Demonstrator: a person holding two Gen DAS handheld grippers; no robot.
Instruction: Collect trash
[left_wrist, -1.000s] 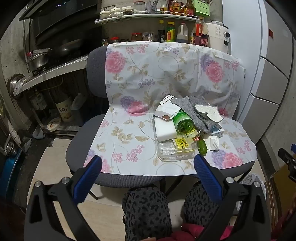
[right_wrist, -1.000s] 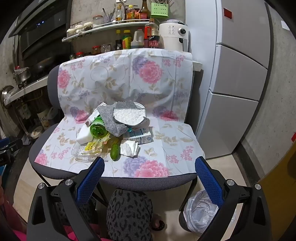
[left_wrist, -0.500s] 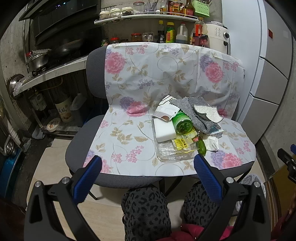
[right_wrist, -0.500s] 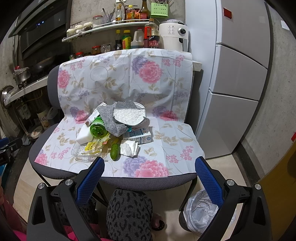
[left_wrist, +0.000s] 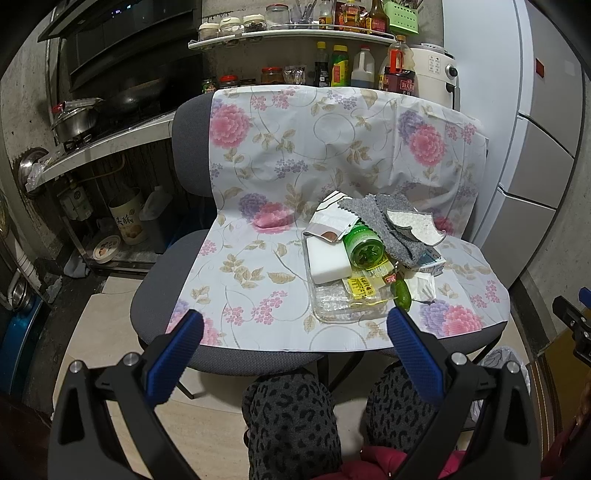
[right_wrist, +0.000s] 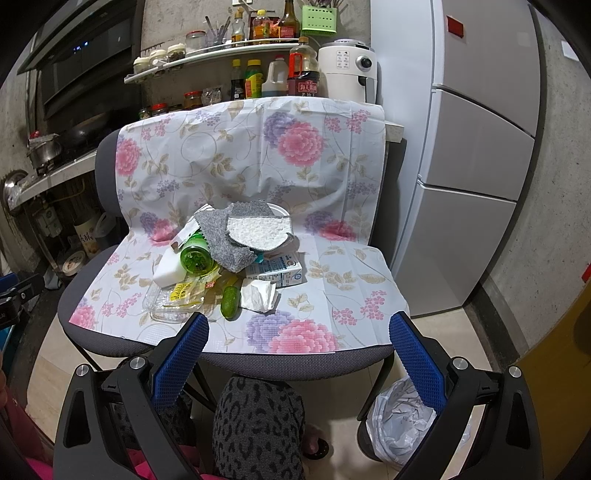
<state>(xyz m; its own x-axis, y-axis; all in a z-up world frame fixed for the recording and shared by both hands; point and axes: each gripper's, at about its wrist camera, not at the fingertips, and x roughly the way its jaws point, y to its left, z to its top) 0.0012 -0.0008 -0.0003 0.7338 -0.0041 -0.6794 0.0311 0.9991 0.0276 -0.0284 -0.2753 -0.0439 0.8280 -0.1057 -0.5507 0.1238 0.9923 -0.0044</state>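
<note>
Right wrist: bin (right_wrist: 402, 424) holds white liner only.

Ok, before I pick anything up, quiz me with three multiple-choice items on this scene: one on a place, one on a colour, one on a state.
1. Where is the bin with the white liner?
A. on the chair seat
B. on the floor right of the chair
C. on the shelf

2. What colour is the bottle lying in the trash pile?
A. green
B. red
C. black

3. How do the left gripper and right gripper stand?
A. both shut on trash
B. one holds the bottle
C. both open and empty

Key: 1 B, it sits on the tiles beside the chair's legs; 2 A, its clear body is green; 3 C, each gripper's blue pads stand wide apart with nothing between.
</note>
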